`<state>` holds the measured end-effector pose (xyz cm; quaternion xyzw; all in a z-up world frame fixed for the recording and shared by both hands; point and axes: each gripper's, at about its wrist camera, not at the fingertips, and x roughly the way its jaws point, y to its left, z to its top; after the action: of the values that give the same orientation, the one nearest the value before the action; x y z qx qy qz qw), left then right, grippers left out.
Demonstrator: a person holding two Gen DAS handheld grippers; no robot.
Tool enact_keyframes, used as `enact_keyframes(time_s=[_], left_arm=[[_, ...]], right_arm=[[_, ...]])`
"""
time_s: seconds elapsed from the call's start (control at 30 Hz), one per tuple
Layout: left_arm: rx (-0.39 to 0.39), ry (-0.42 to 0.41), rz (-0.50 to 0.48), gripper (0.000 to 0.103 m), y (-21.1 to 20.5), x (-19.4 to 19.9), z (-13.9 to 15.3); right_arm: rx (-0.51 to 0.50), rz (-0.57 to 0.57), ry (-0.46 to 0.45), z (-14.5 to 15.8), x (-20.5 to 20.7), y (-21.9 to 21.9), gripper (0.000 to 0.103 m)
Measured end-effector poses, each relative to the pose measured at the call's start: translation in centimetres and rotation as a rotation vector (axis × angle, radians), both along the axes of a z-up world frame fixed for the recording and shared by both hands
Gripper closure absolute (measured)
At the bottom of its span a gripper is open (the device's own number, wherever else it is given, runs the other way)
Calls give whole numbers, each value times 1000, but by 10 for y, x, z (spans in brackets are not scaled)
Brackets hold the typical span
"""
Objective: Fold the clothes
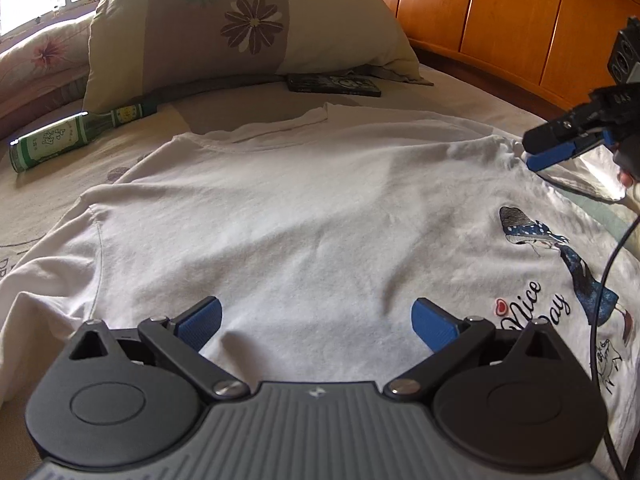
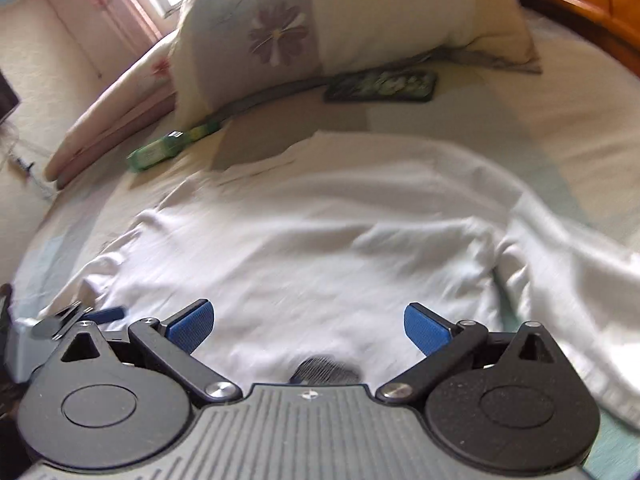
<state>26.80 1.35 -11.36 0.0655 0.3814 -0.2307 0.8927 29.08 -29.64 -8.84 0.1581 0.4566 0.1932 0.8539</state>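
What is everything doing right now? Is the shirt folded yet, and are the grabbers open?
T-shirt: spread out, wrinkly, not folded yet.
Left gripper: jaws open, holding nothing.
Right gripper: jaws open, holding nothing.
Green bottle: lying on its side.
Pillow: propped up.

the white t-shirt (image 1: 280,216) lies spread over the middle of the bed (image 1: 460,92), a low, soft surface with open air above it. the left gripper (image 1: 316,322) hovers over the near hem, fingers spread wide with only cloth between them. the right gripper (image 2: 310,326) is likewise spread above the shirt; in the left wrist view it comes in from the right, near the shirt's far right edge. beyond the collar a flowered pillow (image 1: 240,28) stands tall and walls off the far side. a green bottle (image 1: 60,140) lies at the pillow's left foot, a dark flat box (image 1: 334,84) at its right foot, both clear of the shirt. the wooden headboard (image 1: 520,32) closes the right side.
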Motion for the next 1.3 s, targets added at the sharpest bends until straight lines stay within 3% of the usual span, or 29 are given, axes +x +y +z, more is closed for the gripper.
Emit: enact_keyframes(time_s=[0.03,0.1,0.23,0.3,0.37,0.5,0.57,0.63,0.7,0.77,0.97,1.3], left_arm=[[6,14,-10,2,-1,-2,-1],[41,17,-26,2,-3,-9,-3],[107,-4,-33,1,7,-26,-7],[104,5,-7,1,21,-29,-5],[114,1,37,1,34,-30,-1],[28,-28,11,1,49,-41,9],[-22,-37,-23,1,54,-46,13],[-26,-19,-81,1,46,-52,9],[26,-5,-102,1,40,-56,4],[78,11,-88,0,45,-58,-4],[117,18,-36,0,78,-67,1],[-19,-37,92,1,104,-54,21]], right_arm=[[14,37,31,-5,-10,5,0],[-54,35,70,-21,-21,10,0],[-70,-31,-21,-31,-21,-8,0],[-71,-109,-8,-26,-15,-14,0],[-145,-129,0,-20,-21,-2,0],[-336,-100,-1,-7,-47,35,0],[-362,-45,-28,-9,-71,55,0],[-367,-53,-44,-14,-83,59,0],[-372,-60,-60,-19,-94,63,0],[-377,-68,-75,-24,-106,67,0],[-392,-91,-122,-39,-141,79,0],[-349,101,-203,-4,-146,182,0]])
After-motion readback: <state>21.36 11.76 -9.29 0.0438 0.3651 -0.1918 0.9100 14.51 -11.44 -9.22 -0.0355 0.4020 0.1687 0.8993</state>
